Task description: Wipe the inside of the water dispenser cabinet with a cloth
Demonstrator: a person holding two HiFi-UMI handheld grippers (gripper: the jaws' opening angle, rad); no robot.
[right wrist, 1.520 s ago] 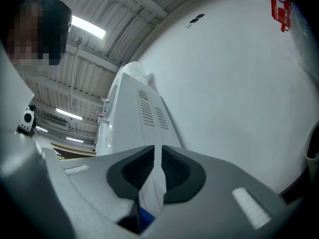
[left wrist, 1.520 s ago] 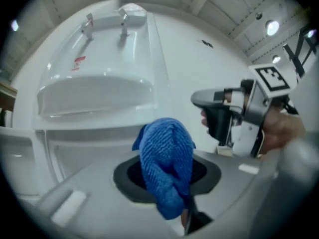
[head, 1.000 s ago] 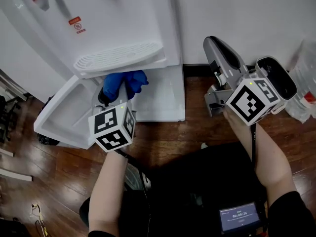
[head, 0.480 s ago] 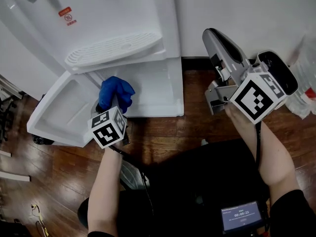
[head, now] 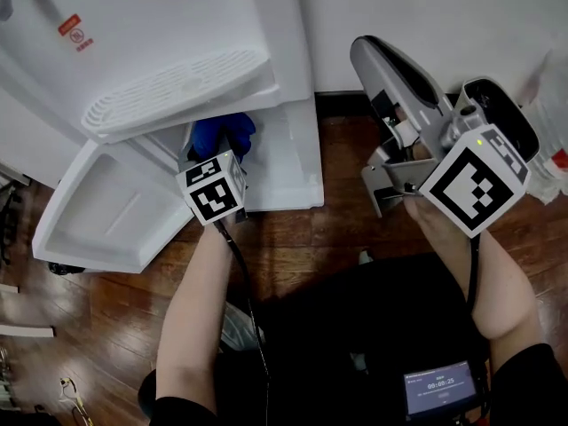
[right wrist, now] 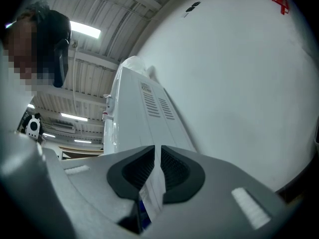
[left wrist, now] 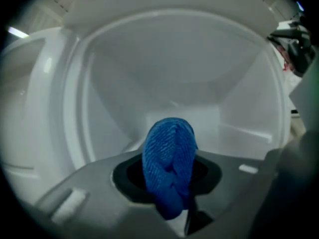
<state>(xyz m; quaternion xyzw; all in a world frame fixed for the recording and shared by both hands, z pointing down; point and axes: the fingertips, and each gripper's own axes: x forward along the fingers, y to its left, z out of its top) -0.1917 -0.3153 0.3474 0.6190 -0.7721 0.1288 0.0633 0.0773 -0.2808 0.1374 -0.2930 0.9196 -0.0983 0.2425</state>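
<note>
The white water dispenser [head: 169, 34] stands at the upper left, with its lower cabinet [head: 284, 162] open under the drip tray [head: 177, 91]. My left gripper [head: 217, 149] is shut on a bunched blue cloth [head: 224, 134] and reaches into the cabinet mouth. In the left gripper view the cloth [left wrist: 168, 168] sits between the jaws, with the bare white cabinet interior [left wrist: 174, 78] just ahead of it. My right gripper [head: 368, 56] is held up at the right, away from the dispenser, and points at the white wall. Its jaws [right wrist: 157, 156] are shut, with only a thin white tab in the slit.
The cabinet door [head: 106, 211] hangs open to the left over the dark wooden floor [head: 302, 238]. A clear water bottle [head: 552, 140] stands at the right edge. A small screen [head: 439, 389] sits low at the person's waist. A white wall [right wrist: 234, 63] fills the right gripper view.
My left gripper has sunk and pushed forward with the cloth, from in front of the dispenser into the cabinet opening under the drip tray. The right gripper has hardly moved.
</note>
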